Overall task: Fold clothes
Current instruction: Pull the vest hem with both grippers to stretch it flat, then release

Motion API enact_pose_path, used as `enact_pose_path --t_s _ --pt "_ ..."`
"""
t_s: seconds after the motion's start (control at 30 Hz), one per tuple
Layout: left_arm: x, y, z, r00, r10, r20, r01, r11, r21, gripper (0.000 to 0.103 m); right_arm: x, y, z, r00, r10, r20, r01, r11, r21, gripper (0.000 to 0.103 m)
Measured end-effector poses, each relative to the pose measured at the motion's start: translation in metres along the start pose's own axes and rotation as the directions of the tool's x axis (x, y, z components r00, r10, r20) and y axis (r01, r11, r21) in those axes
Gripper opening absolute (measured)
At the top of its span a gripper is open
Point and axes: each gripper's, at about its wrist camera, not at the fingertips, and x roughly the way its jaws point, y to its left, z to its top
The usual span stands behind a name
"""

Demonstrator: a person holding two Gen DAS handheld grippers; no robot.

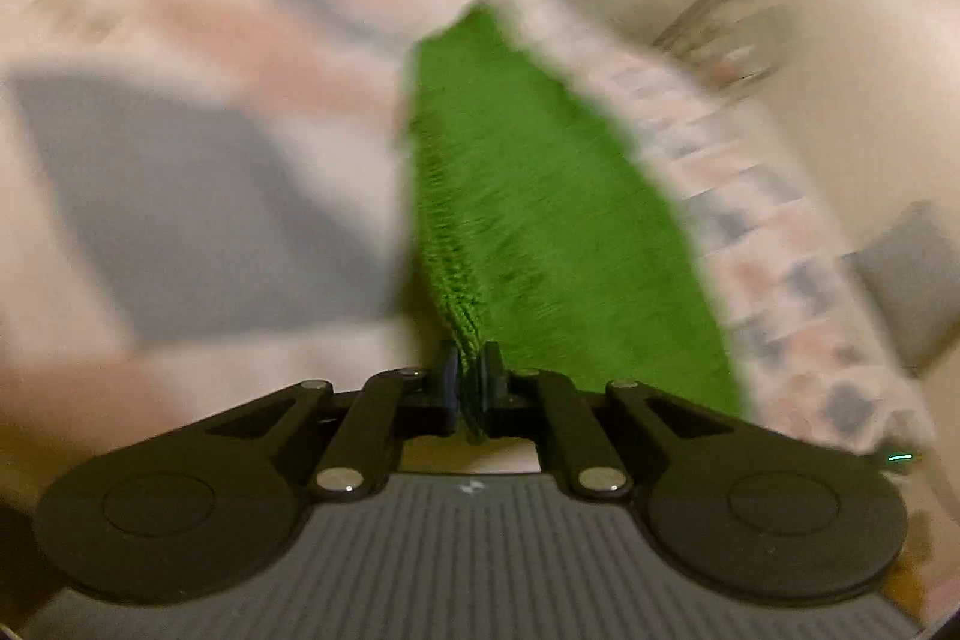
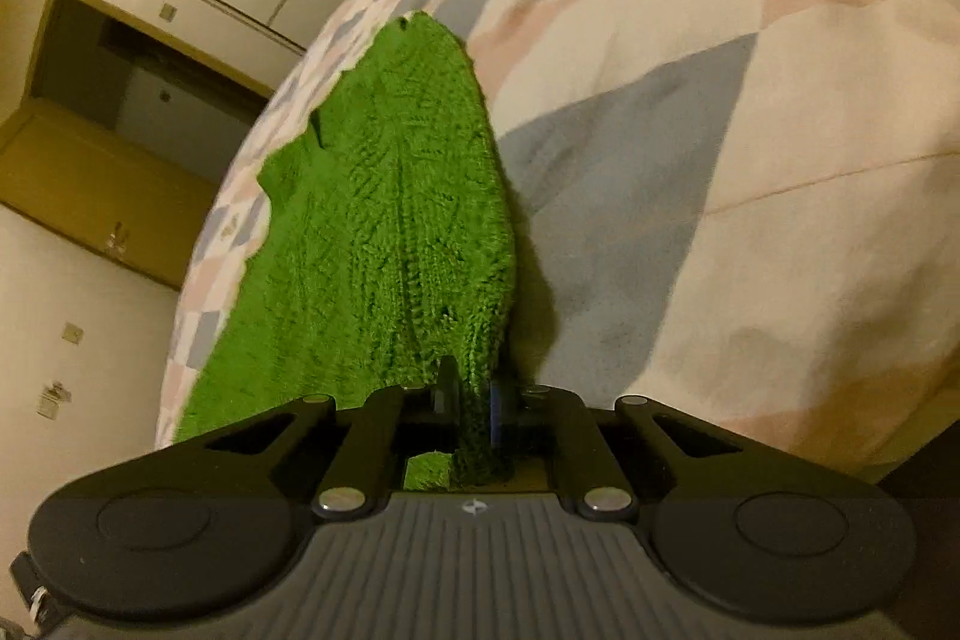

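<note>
I am pinching the green knitted sweater at its near edge with both claws, left claw and right claw, while it is lying on the bed's patchwork quilt; the stretchy knit could be slipping out or bunching unevenly if I am pulling harder on one side

A: What is the garment like?
B: A bright green knit sweater, ribbed and cabled, spread mostly flat across the quilt.
A: And its near edge?
B: Bunched into a narrow fold at each nearer corner, lifted slightly there, while the far part lies flat with one sleeve showing at the side.
</note>
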Motion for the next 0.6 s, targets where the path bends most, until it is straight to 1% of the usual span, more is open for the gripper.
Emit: enact_pose_path --t_s 0.03,0.07,0.1,0.13,0.17,0.2,0.23,0.27,0.3,0.33,0.37,0.4,0.43,0.47,0.53,0.6 --pt "0.006 0.005 -0.004 0.999 0.030 -0.020 -0.030 0.999 -0.014 0.000 0.001 0.000 -0.002 1.000 -0.012 -0.002 0.012 1.000 -0.006 0.006" --pt "0.007 0.005 -0.005 0.999 0.043 -0.024 -0.044 0.999 -0.022 0.000 0.002 0.000 -0.003 1.000 -0.024 -0.001 0.023 1.000 -0.013 0.006" --pt "0.004 0.001 -0.003 0.999 0.049 -0.012 -0.049 0.999 -0.016 0.000 0.002 0.002 -0.005 0.999 -0.035 0.003 0.035 0.999 -0.021 0.006" --pt "-0.001 -0.006 0.001 0.999 0.053 0.009 -0.053 0.999 0.000 0.000 0.000 0.005 -0.006 0.999 -0.046 0.008 0.046 0.999 -0.028 0.012" --pt "-0.008 -0.015 0.005 0.996 0.077 0.043 -0.079 0.996 0.036 0.003 -0.005 0.011 -0.007 0.998 -0.064 0.024 0.065 0.997 -0.043 0.016" --pt "-0.015 -0.029 0.009 0.990 0.110 0.087 -0.118 0.988 0.095 0.004 -0.011 0.018 -0.007 0.995 -0.090 0.050 0.094 0.993 -0.072 0.021" --pt "-0.019 -0.044 0.013 0.983 0.129 0.129 -0.149 0.976 0.159 0.006 -0.019 0.025 -0.008 0.989 -0.124 0.087 0.133 0.985 -0.113 0.023" --pt "-0.020 -0.060 0.016 0.976 0.139 0.169 -0.175 0.959 0.221 0.007 -0.026 0.034 -0.010 0.978 -0.158 0.138 0.180 0.970 -0.165 0.025" --pt "-0.019 -0.074 0.018 0.973 0.127 0.193 -0.177 0.947 0.269 0.015 -0.031 0.044 -0.012 0.963 -0.188 0.195 0.229 0.948 -0.219 0.025" --pt "-0.014 -0.083 0.019 0.975 0.106 0.195 -0.162 0.941 0.298 0.027 -0.035 0.054 -0.014 0.951 -0.197 0.239 0.259 0.928 -0.268 0.025" --pt "-0.008 -0.090 0.018 0.978 0.087 0.190 -0.146 0.936 0.321 0.032 -0.035 0.062 -0.018 0.948 -0.181 0.263 0.261 0.912 -0.315 0.025" --pt "0.000 -0.096 0.017 0.980 0.083 0.181 -0.142 0.930 0.340 0.033 -0.033 0.070 -0.022 0.951 -0.155 0.267 0.247 0.900 -0.358 0.025" --pt "0.010 -0.099 0.014 0.981 0.099 0.169 -0.155 0.920 0.360 0.032 -0.028 0.076 -0.026 0.956 -0.128 0.264 0.230 0.888 -0.399 0.025" --pt "0.018 -0.098 0.009 0.980 0.129 0.154 -0.177 0.914 0.364 0.033 -0.022 0.078 -0.030 0.958 -0.133 0.253 0.232 0.878 -0.418 0.025" --pt "0.028 -0.094 -0.001 0.973 0.194 0.122 -0.225 0.908 0.353 0.032 -0.008 0.074 -0.037 0.959 -0.174 0.224 0.258 0.863 -0.435 0.024" --pt "0.038 -0.090 -0.011 0.962 0.259 0.088 -0.273 0.899 0.343 0.032 0.006 0.071 -0.044 0.957 -0.216 0.194 0.283 0.846 -0.452 0.023"
